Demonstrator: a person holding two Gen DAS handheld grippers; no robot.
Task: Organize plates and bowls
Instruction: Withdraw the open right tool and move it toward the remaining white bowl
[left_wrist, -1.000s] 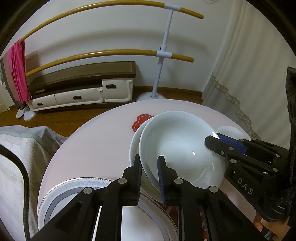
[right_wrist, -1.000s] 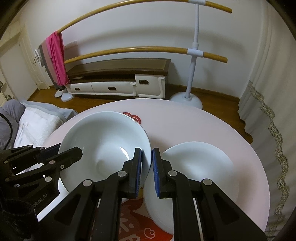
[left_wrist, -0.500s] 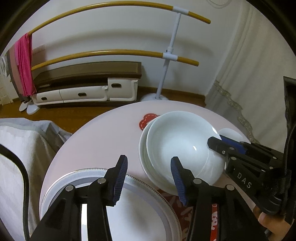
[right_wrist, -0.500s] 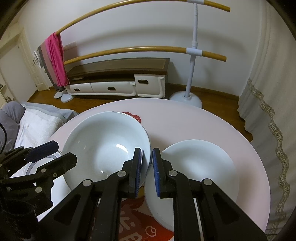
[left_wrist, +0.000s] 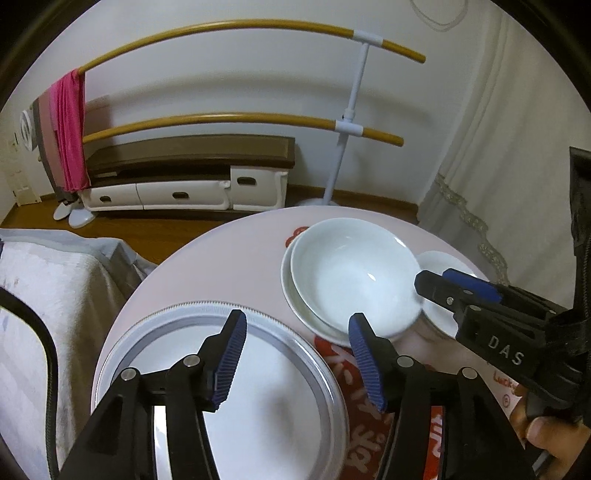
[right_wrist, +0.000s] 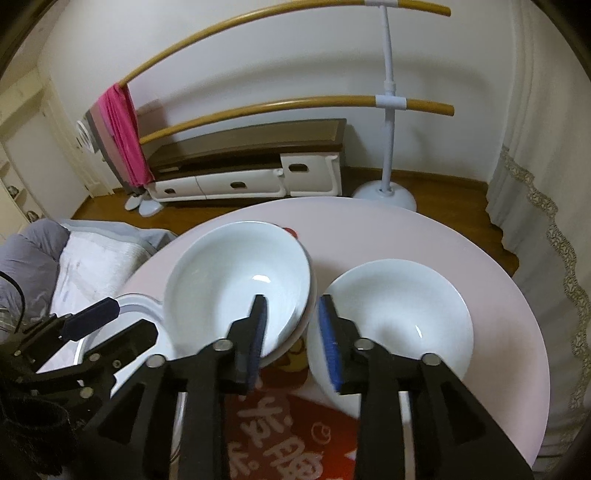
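Observation:
A white bowl (left_wrist: 351, 273) sits nested on another white dish (left_wrist: 295, 302) on the round pink table (left_wrist: 207, 266); it also shows in the right wrist view (right_wrist: 229, 280). A second white bowl (right_wrist: 399, 310) lies to its right. A large grey-rimmed plate (left_wrist: 236, 398) lies at the front left. My left gripper (left_wrist: 295, 354) is open and empty above that plate's far rim. My right gripper (right_wrist: 291, 332) is open, its jaws either side of the nested bowl's near rim, touching nothing that I can see.
A red printed mat (right_wrist: 288, 443) lies on the table under the dishes. A grey and white cushion (left_wrist: 48, 295) is left of the table. A clothes rack (left_wrist: 347, 125) and a low cabinet (left_wrist: 184, 181) stand by the wall; a curtain (left_wrist: 498, 166) hangs at the right.
My left gripper let go of the bowl, opened wide and drew back over the large plate. My right gripper has now opened and released the bowl's rim. The bowl rests on the dish.

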